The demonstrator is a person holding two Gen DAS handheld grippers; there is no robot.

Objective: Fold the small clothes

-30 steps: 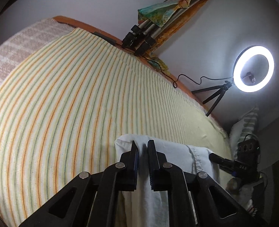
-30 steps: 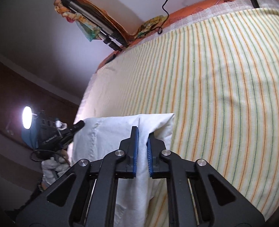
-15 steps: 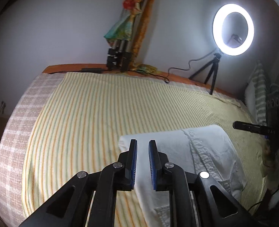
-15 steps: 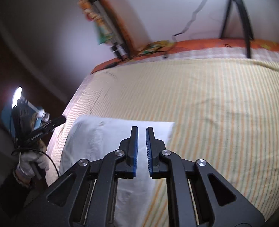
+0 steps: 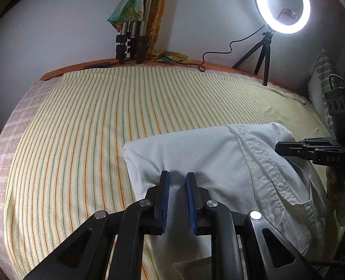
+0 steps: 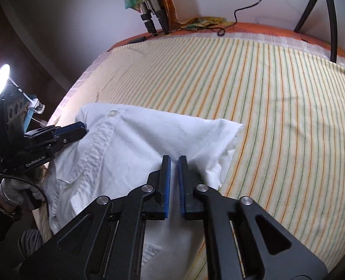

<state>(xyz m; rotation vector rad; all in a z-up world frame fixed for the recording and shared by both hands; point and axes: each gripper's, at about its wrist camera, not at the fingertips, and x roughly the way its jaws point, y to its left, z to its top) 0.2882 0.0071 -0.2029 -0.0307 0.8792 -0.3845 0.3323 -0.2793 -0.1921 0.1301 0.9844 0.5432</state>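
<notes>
A small white buttoned shirt (image 5: 209,154) lies on the striped bedspread (image 5: 97,121) near the bed's front edge, folded over with its placket and pocket showing. It also shows in the right wrist view (image 6: 135,144). My left gripper (image 5: 177,177) hovers over the shirt's left part with its jaws slightly apart and nothing between the pads. My right gripper (image 6: 174,161) sits over the shirt's right part, jaws narrowly apart, with no cloth seen between them. Each gripper appears in the other's view, the right one (image 5: 312,150) and the left one (image 6: 55,135).
A lit ring light (image 5: 282,4) on a small tripod stands at the bed's far right. A folded tripod (image 5: 131,39) with coloured cloth leans on the wall. A cable (image 5: 216,53) runs along the orange bed edge. A striped pillow (image 5: 321,77) sits far right.
Both grippers have let go of the shirt's folded edge and drawn back and up. The shirt now lies flat on the bedspread, and the left jaws have opened wider.
</notes>
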